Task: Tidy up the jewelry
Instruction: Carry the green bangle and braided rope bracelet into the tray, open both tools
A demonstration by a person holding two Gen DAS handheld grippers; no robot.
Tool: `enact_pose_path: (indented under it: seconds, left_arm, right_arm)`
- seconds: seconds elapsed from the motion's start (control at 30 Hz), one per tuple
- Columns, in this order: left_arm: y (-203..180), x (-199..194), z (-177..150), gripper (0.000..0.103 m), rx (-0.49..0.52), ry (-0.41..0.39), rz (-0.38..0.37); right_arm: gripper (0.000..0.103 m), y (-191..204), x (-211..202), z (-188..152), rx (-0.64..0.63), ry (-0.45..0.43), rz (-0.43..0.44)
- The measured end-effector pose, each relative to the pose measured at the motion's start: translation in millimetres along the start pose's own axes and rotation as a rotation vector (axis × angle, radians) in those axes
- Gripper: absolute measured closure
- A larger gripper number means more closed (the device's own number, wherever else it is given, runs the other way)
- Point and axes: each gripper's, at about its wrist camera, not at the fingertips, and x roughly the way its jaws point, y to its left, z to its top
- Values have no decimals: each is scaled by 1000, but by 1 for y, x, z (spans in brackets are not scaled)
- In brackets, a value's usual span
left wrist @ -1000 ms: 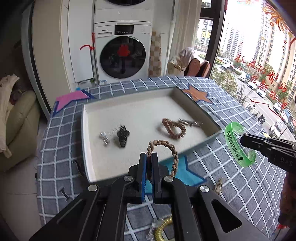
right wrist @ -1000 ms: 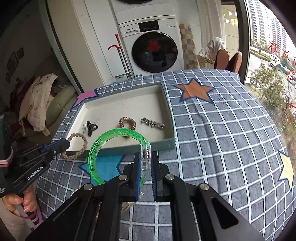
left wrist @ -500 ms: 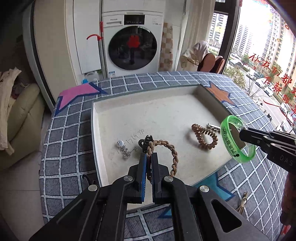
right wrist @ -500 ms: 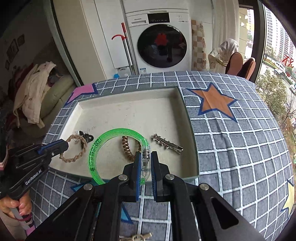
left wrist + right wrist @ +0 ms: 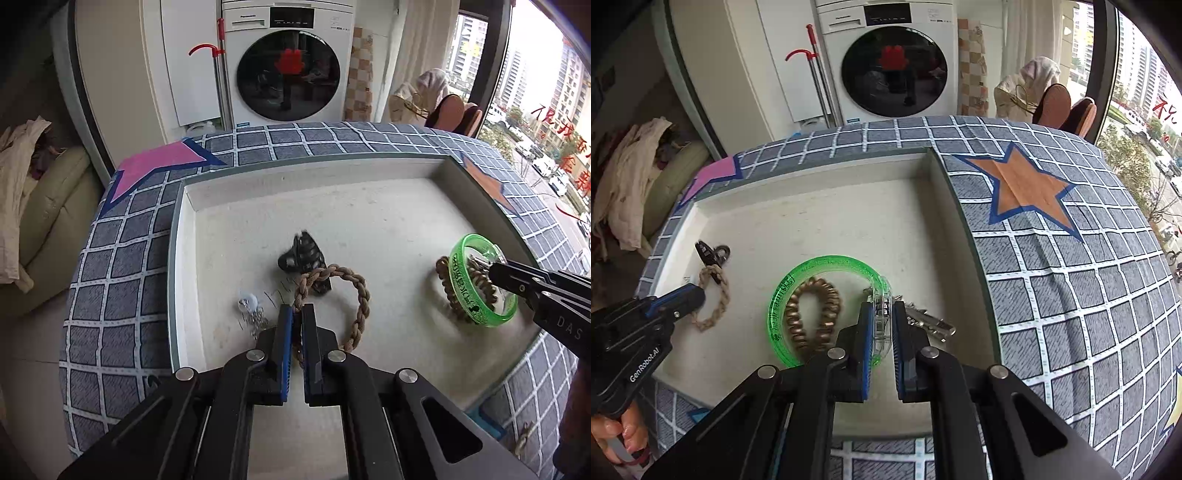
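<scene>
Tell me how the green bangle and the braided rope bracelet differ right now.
The green bangle is translucent, rigid plastic with printed lettering; the braided rope bracelet is tan twisted cord. The bangle is in the right gripper, framing a coiled brown hair tie; the rope bracelet is in the left gripper, near a black clip. Both are gripped over the tray.

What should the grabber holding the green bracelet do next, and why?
Probably lower a little more and open. The right gripper is shut on the green bangle, which already hangs inside the tray, over the brown coil hair tie and beside the silver clip. Whether the bangle touches the tray floor is unclear.
</scene>
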Motion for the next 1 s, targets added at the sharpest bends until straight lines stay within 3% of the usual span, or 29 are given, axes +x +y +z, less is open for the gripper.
enact_pose_path:
  seconds: [0.17, 0.27, 0.3, 0.33, 0.4, 1.0]
  left_arm:
    - [-7, 2, -1, 79, 30, -20, 50]
    - [-10, 1, -2, 79, 48, -26, 74]
    - [-10, 1, -3, 79, 50, -26, 79]
    - [-11, 0, -3, 79, 51, -28, 84]
    - [-12, -2, -4, 79, 56, -34, 95]
    - [-10, -27, 0, 79, -6, -92, 109]
  right_arm:
    - [92, 1, 3, 1, -16, -4, -11]
    - [85, 1, 3, 1, -14, 6, 2]
    - [75, 1, 2, 1, -10, 6, 7]
    - [58, 1, 0, 0, -2, 0, 15]
    - [52, -1, -6, 0, 10, -23, 27]
    - [50, -12, -76, -34, 87, -133, 115]
